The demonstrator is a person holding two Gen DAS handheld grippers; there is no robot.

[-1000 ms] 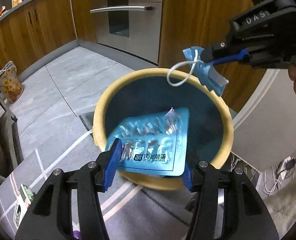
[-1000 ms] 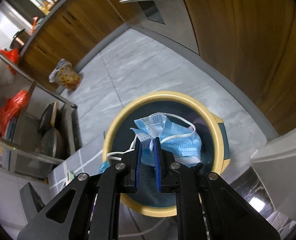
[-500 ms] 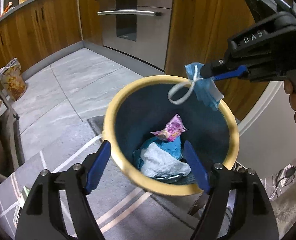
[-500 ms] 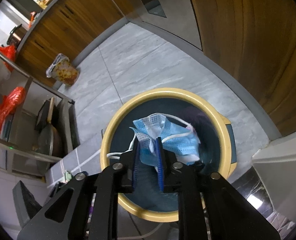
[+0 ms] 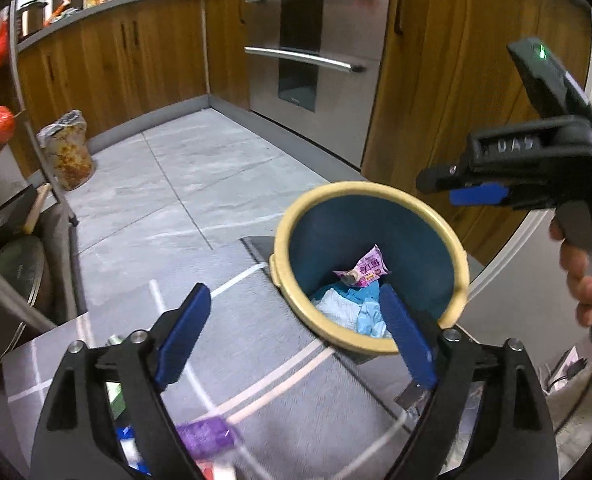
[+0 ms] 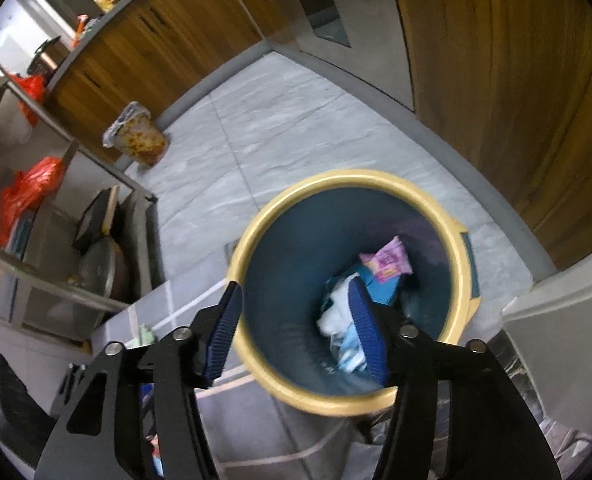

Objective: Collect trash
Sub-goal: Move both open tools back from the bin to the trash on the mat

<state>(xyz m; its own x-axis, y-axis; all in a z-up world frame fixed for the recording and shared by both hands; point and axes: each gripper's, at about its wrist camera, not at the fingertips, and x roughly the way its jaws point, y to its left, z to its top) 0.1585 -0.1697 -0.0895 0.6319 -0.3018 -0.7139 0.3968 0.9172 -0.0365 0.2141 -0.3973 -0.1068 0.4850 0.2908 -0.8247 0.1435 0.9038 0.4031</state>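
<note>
From the left wrist view we see our left tongs (image 5: pixel 292 322) spreading apart with nothing between the blue pads, held above a grey rug (image 5: pixel 280 384) with pale lines. The trash bin (image 5: pixel 462 264), dark blue inside with a cream rim, stands on the floor just beyond the right pad. Inside it lie a pink wrapper (image 5: pixel 370 268), a white tissue (image 5: pixel 338 308) and a light blue face mask (image 5: pixel 370 312). The right tongs (image 5: pixel 456 188) hang above the bin's far right rim, gripped by a hand (image 5: pixel 580 276); we cannot tell their state here. A purple packet (image 5: pixel 206 438) lies blurred on the rug near our left finger.

From the right wrist view our right tongs (image 6: pixel 296 332) are opening, empty, directly over the bin (image 6: pixel 256 236). The mask (image 6: pixel 348 350) and tissue (image 6: pixel 334 314) lie at the bottom, the pink wrapper (image 6: pixel 386 260) beside them.
</note>
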